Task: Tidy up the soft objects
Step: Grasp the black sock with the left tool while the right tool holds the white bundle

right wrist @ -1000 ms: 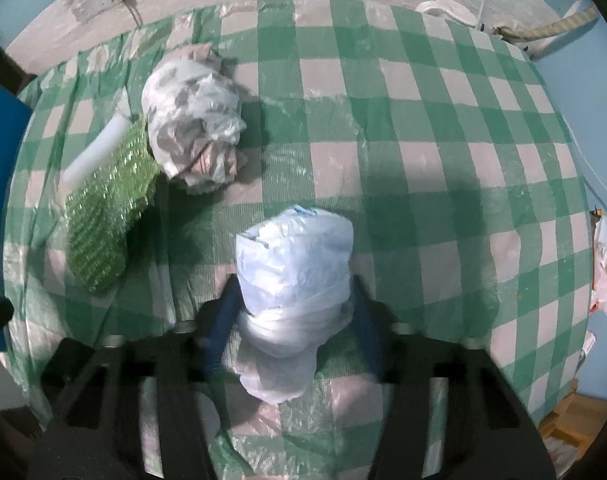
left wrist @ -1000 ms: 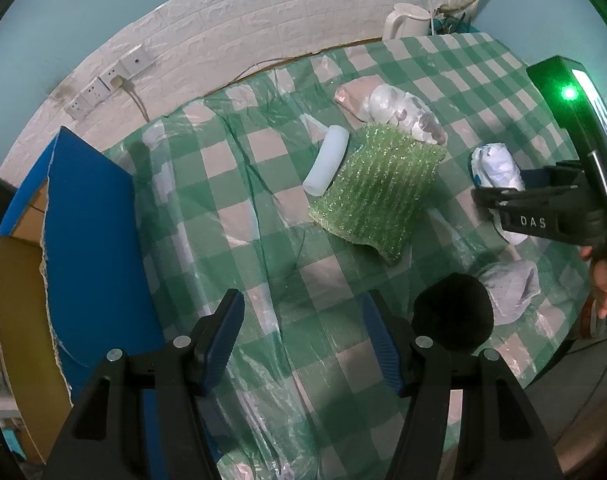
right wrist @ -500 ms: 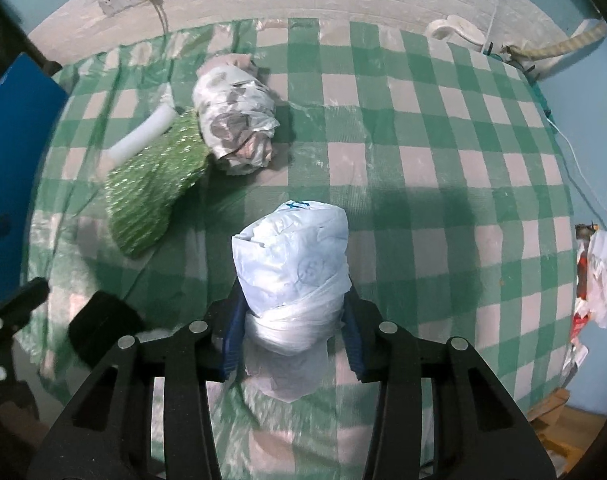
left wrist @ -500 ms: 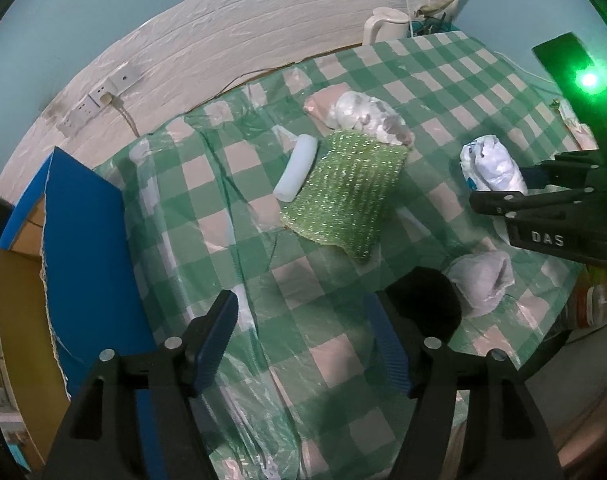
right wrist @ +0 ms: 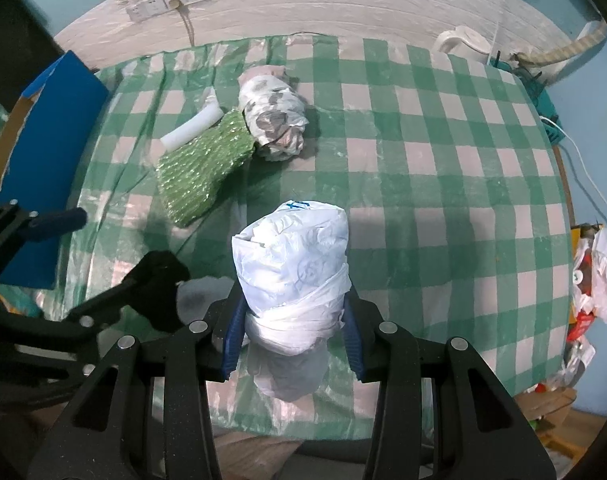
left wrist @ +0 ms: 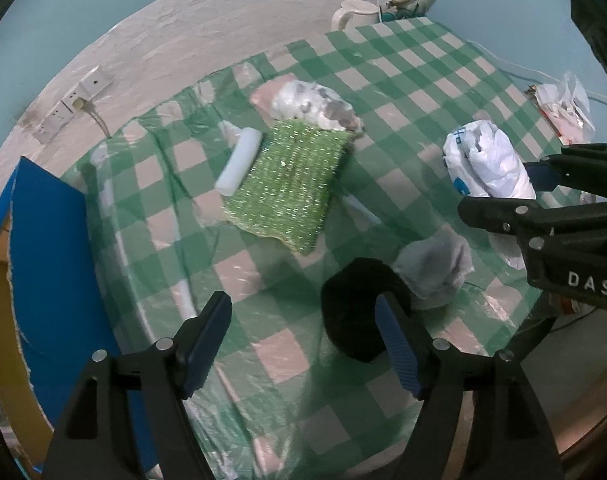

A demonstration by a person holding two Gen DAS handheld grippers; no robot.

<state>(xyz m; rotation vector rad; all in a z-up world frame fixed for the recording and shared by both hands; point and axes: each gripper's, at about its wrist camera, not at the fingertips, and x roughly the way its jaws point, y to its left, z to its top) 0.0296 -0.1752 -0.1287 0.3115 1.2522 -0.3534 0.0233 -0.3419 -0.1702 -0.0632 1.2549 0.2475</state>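
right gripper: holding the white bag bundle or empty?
Holding. The right gripper is shut on the white bag bundle, blue pads pressing its waist on both sides.

The right gripper [left wrist: 543, 196] is cut off by the right edge in the left wrist view. The black object [left wrist: 351, 312] is partly hidden behind a finger [left wrist: 395, 344]. The bag's [right wrist: 293, 276] near end hides between the pads. The far-right clutter [right wrist: 595, 280] is too blurred to identify.
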